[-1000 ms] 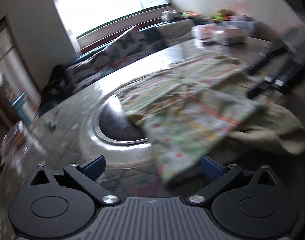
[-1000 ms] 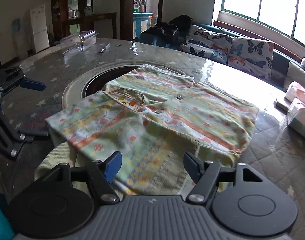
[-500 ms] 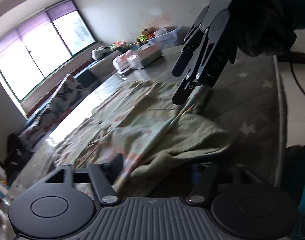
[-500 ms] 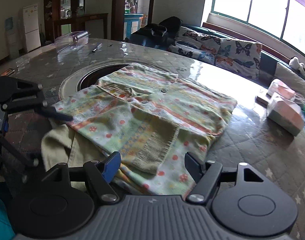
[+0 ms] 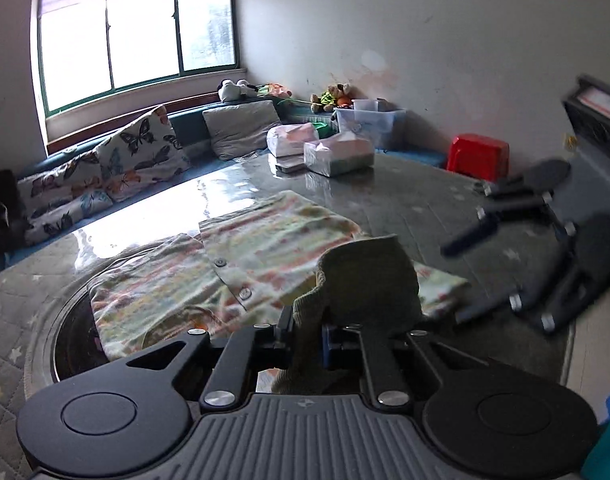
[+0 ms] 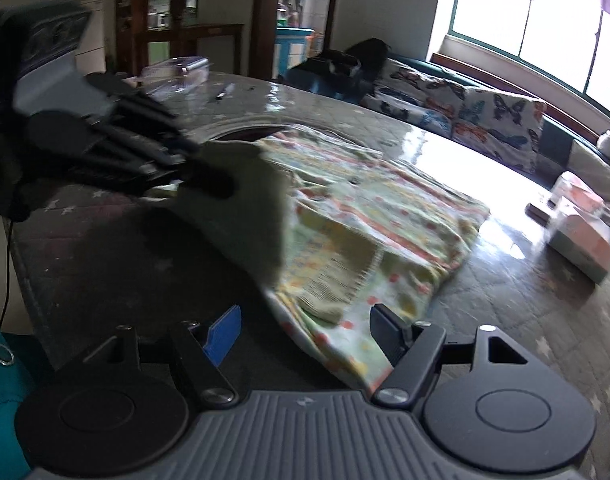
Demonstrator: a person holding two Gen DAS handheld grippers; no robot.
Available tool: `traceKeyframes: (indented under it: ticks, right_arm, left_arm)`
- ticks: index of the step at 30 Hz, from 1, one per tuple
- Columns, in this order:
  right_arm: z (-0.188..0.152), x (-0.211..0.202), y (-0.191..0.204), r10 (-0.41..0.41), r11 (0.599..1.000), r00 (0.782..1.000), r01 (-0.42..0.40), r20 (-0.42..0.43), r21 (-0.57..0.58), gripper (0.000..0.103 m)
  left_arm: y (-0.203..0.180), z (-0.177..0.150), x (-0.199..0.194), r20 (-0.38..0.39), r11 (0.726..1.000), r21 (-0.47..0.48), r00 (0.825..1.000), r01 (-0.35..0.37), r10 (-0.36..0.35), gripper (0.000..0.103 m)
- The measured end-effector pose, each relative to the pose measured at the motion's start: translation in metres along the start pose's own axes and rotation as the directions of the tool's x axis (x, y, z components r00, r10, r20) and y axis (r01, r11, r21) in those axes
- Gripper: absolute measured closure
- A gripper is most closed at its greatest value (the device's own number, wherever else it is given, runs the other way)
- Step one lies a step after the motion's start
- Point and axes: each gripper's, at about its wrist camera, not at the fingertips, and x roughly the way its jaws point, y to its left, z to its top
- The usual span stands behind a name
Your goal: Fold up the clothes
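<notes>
A patterned green-and-orange buttoned shirt (image 5: 241,264) lies spread on the round table; it also shows in the right wrist view (image 6: 385,216). My left gripper (image 5: 309,340) is shut on an olive green garment (image 5: 365,280) and lifts it over the shirt; this garment shows blurred in the right wrist view (image 6: 245,208). My right gripper (image 6: 305,328) is open and empty, low over the shirt's near hem. It appears blurred at the right of the left wrist view (image 5: 545,256).
The table (image 5: 405,196) has a quilted star cover and a sunken round centre (image 5: 73,344). Wrapped tissue packs (image 5: 337,152) stand at its far side. A butterfly-print sofa (image 6: 465,108) runs under the window. A clear box (image 6: 177,72) and a pen lie beyond.
My left gripper has closed on the olive garment and raised it over the shirt. My right gripper has dropped lower toward the shirt's near hem and stays open.
</notes>
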Motion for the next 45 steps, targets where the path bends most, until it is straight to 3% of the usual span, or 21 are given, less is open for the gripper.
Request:
traceKeyframes:
  ticks: [3,6,11,14,19,25,32,35,37,39,42,45]
  right_arm:
    - [0.007,0.014,0.008,0.018,1.0,1.0,-0.018,0.015,-0.015,0.034]
    - [0.016,0.032,0.01,0.045,0.999,0.999,-0.045,0.022,-0.009,0.044]
    - [0.025,0.057,0.004,0.098,0.993,0.995,-0.099,0.01,0.057,0.069]
    - [0.03,0.06,-0.005,0.125,0.986,0.992,-0.126,0.017,0.112,0.077]
    - [0.032,0.058,-0.011,0.109,0.984,0.993,-0.113,0.035,0.141,0.083]
    - [0.035,0.055,-0.018,0.088,0.98,0.995,-0.097,0.055,0.176,0.087]
    - [0.035,0.051,-0.021,0.069,0.976,0.995,-0.083,0.075,0.203,0.09]
    - [0.033,0.048,-0.019,0.064,0.975,0.995,-0.08,0.082,0.207,0.092]
    - [0.032,0.046,-0.018,0.061,0.975,0.994,-0.078,0.087,0.21,0.092]
    - [0.032,0.043,-0.017,0.061,0.975,0.994,-0.079,0.093,0.208,0.093]
    - [0.031,0.035,-0.014,0.059,0.978,0.993,-0.078,0.1,0.196,0.094]
    - [0.03,0.017,-0.01,0.078,0.978,0.991,-0.097,0.11,0.183,0.094]
  left_arm:
    - [0.004,0.0,0.003,-0.012,1.0,-0.013,1.0,-0.002,0.002,0.089]
    - [0.008,0.001,0.007,-0.023,1.0,-0.025,1.0,-0.004,0.003,0.089]
    - [0.015,0.001,0.013,-0.043,0.999,-0.046,0.999,-0.007,0.005,0.086]
    - [0.019,0.001,0.015,-0.054,0.998,-0.062,0.998,-0.021,0.018,0.084]
    - [0.025,0.001,0.01,-0.054,0.994,-0.081,0.997,-0.067,0.063,0.053]
    - [0.022,-0.016,-0.016,-0.047,0.994,-0.034,0.994,-0.1,0.099,0.026]
    - [0.005,-0.046,-0.015,-0.087,0.982,0.11,0.983,-0.153,0.163,0.023]
    - [0.003,-0.052,-0.009,-0.083,0.972,0.156,0.979,-0.174,0.188,0.041]
    - [0.006,-0.055,-0.007,-0.084,0.973,0.157,0.979,-0.169,0.184,0.066]
    - [0.01,-0.056,-0.007,-0.091,0.977,0.145,0.981,-0.159,0.173,0.085]
    - [0.011,-0.053,-0.017,-0.077,0.983,0.118,0.986,-0.138,0.148,0.094]
    - [0.006,-0.049,-0.033,-0.061,0.989,0.096,0.991,-0.114,0.12,0.096]
